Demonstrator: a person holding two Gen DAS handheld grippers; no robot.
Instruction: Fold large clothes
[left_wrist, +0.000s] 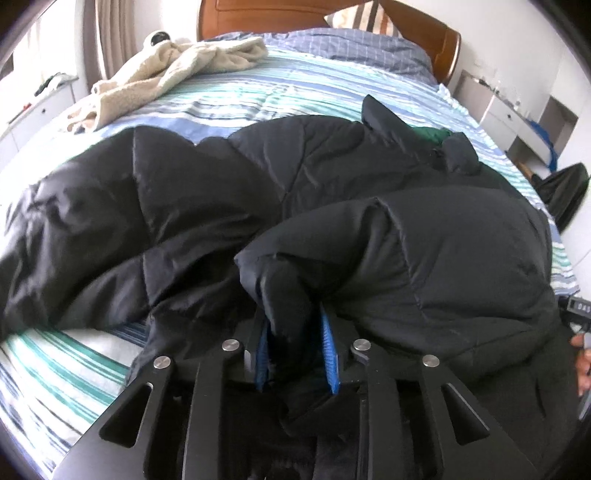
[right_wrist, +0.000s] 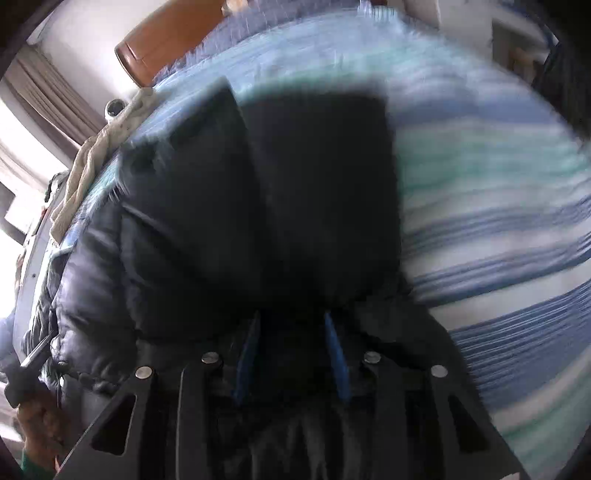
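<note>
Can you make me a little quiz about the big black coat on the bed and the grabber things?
1. True or false: the left gripper has a fold of the black puffer coat pinched between its blue pads.
2. What lies on the striped bedspread beyond the coat, near the headboard? A) a cream fleecy garment B) a red towel C) a pair of shoes
3. Fill in: in the right wrist view, the dark stuff between the fingers of the right gripper is part of the ____.

Key: 1 true. 2 A, the cream fleecy garment. 3 coat, though that view is blurred.
</note>
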